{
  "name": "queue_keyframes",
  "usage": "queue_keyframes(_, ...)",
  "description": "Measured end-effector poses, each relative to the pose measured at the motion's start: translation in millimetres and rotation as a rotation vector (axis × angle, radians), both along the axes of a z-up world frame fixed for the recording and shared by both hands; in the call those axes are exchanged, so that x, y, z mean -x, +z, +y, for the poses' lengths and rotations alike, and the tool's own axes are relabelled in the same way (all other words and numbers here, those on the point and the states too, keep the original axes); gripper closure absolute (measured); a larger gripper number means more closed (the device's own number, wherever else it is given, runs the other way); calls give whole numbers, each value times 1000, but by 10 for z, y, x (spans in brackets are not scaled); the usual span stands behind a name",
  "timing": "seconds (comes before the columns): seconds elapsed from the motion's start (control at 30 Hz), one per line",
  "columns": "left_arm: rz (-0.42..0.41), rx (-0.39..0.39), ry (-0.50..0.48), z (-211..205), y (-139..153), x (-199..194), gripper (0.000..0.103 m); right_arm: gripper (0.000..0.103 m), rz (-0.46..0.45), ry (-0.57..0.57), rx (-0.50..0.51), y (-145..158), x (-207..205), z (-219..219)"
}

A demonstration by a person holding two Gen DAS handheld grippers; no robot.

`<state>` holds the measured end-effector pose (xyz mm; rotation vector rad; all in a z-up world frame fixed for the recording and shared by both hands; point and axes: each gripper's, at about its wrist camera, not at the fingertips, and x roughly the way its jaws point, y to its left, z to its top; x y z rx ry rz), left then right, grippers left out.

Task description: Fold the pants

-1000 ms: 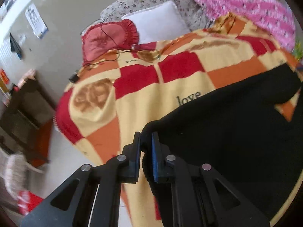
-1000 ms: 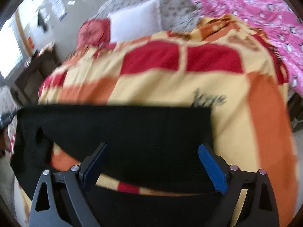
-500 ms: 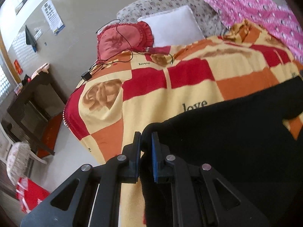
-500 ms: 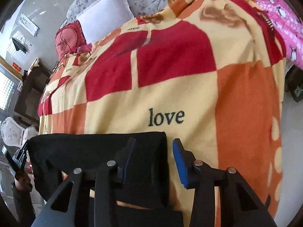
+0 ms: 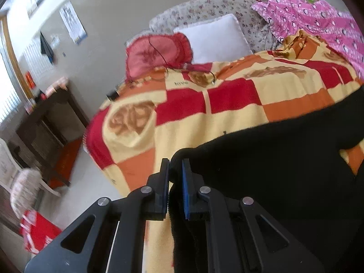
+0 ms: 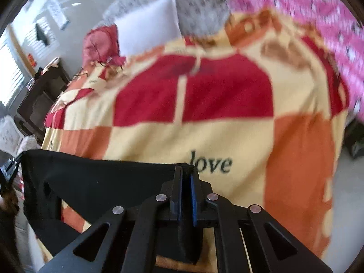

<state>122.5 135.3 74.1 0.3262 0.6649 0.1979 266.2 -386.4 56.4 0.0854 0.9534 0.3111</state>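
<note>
The black pants (image 5: 273, 170) lie spread across a red, orange and yellow checked blanket (image 5: 182, 113) on a bed. My left gripper (image 5: 175, 166) is shut on the pants' left corner at the bed's near edge. In the right wrist view the pants (image 6: 102, 182) stretch leftward from my right gripper (image 6: 186, 173), which is shut on their right corner, just below the word "love" (image 6: 211, 163) on the blanket (image 6: 204, 91). The left gripper shows small at the far left of that view (image 6: 9, 168).
A red cushion (image 5: 157, 54), a white pillow (image 5: 213, 38) and a floral pillow lie at the head of the bed. A pink quilt (image 5: 318, 18) lies at the right. A dark cabinet (image 5: 45, 118), a white chair (image 5: 20, 182) and a red box (image 5: 38, 229) stand on the floor left of the bed.
My right gripper went from wide open to shut on the pants' right corner. The left gripper stayed shut on its corner and the view shifted slightly.
</note>
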Motion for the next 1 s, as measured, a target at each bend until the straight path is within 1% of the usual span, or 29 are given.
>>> queue_keyframes(0.07, -51, -20, -12, -37, 14, 164, 95, 98, -50, 32, 35, 76, 157, 33)
queue_keyframes(0.13, -111, -74, -27, -112, 6, 402, 95, 98, -102, 61, 73, 131, 369, 48)
queue_keyframes(0.23, -198, -165, -43, -232, -8, 796, 95, 98, -199, 95, 100, 225, 779, 24)
queue_keyframes(0.27, -214, -167, -45, -244, -2, 887, 95, 98, -214, 99, 105, 230, 877, 6)
queue_keyframes(0.33, -238, -138, -50, -241, 7, 1128, 95, 98, -239, 108, 113, 215, 1115, -49)
queue_keyframes(0.5, -218, -23, -60, -150, -63, 1582, 95, 98, -251, 114, 135, 73, 1567, -159)
queue_keyframes(0.6, -166, 93, -57, -61, -144, 1800, 94, 98, -242, 105, 149, -63, 1751, -236)
queue_keyframes(0.63, -146, 141, -40, -25, -176, 1864, 89, 96, -244, 101, 166, -98, 1787, -241)
queue_keyframes(0.7, -140, 214, 9, 41, -220, 2014, 87, 97, -258, 53, 226, -179, 1886, -265)
queue_keyframes(0.73, -146, 260, 39, 102, -231, 2105, 80, 95, -263, 16, 247, -203, 1909, -309)
queue_keyframes(0.77, -148, 306, 68, 165, -240, 2173, 67, 94, -273, -24, 257, -210, 1949, -368)
queue_keyframes(0.8, -149, 353, 99, 234, -245, 2230, 62, 90, -281, -56, 257, -208, 1992, -430)
queue_keyframes(0.83, -157, 437, 131, 329, -233, 2304, 58, 83, -287, -88, 249, -193, 2042, -493)
queue_keyframes(0.87, -159, 542, 143, 397, -234, 2366, 56, 80, -296, -110, 237, -177, 2080, -547)
queue_keyframes(0.9, -144, 701, 136, 486, -245, 2387, 53, 73, -307, -131, 225, -153, 2121, -588)
queue_keyframes(0.93, -128, 813, 117, 511, -293, 2390, 48, 69, -318, -151, 207, -123, 2159, -622)
queue_keyframes(0.97, -111, 929, 102, 524, -348, 2374, 48, 67, -325, -167, 174, -94, 2198, -654)
queue_keyframes(1.0, -100, 980, 98, 521, -383, 2350, 48, 64, -326, -174, 135, -73, 2240, -676)
